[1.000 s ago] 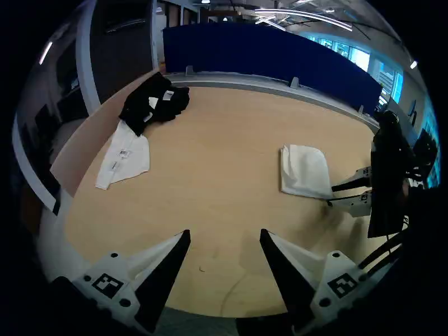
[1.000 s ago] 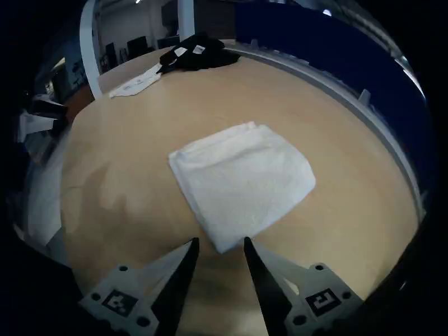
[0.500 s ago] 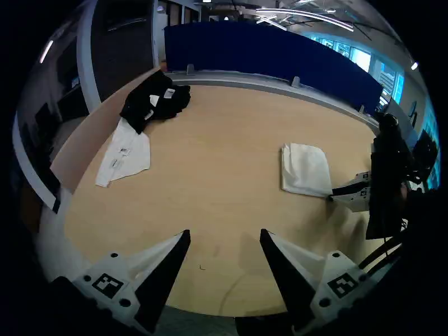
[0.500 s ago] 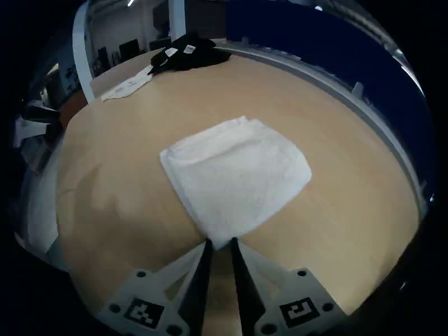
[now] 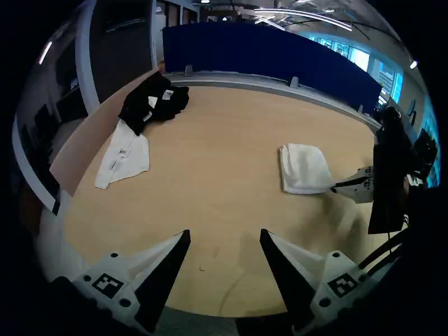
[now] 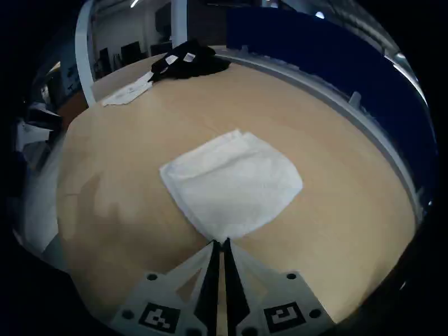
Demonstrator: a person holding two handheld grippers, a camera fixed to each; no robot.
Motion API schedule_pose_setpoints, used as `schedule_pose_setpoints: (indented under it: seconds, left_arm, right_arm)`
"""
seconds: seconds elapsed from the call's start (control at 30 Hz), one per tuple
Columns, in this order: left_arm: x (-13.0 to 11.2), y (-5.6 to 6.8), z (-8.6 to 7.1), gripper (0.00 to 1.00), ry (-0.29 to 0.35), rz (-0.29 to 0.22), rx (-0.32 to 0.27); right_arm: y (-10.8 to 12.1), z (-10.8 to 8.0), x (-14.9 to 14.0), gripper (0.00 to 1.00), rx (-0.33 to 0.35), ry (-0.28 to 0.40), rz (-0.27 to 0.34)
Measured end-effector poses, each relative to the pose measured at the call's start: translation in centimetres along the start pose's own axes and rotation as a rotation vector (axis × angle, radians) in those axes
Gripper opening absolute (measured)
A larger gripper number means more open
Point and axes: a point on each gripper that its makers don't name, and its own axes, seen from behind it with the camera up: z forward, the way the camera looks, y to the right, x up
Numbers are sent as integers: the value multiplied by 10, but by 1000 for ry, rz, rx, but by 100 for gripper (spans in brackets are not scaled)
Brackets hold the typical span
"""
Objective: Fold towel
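Two fingers of the left gripper (image 5: 224,231) stood well apart in the left gripper view, holding nothing and hovering over the near edge of the bench (image 5: 224,140). The towel (image 5: 304,169), already folded into a small white pad, lay flat to the right of the middle. The right gripper (image 5: 335,190) met it at its near right corner. A heap of black clothes (image 5: 154,102) sat at the far left, with a white garment (image 5: 124,158) just in front of it. Both were well apart from the towel, and a blue partition (image 5: 269,53) ran along the far edge. In the right gripper view, that gripper's fingers were drawn together on the very tip of the towel's nearest corner. So little cloth was caught that the corner could slip free on lifting. The pinch may also have taken just the top layer, in which case a pull would peel the pad open rather than carry it. A drag along the bench could skew the stacked edges. Nothing stood in the way: bare bench lay around the towel, and the clothes were far off at the far left.
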Motion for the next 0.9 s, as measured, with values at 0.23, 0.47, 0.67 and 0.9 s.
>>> schedule_pose_setpoints:
  seconds: [0.23,0.47,0.67,0.9]
  left_arm:
    - [8,3,0,92,15,6,-11]
    - [20,10,-2,92,33,12,-25]
    - [29,16,-5,92,49,26,-36]
    - [43,23,-6,92,68,39,-50]
  right_arm:
    - [13,-21,43,5,-11,54,-16]
    - [23,-50,90,5,-30,110,-67]
    - [28,-77,121,5,-44,145,-108]
    - [35,-108,142,5,-63,167,-144]
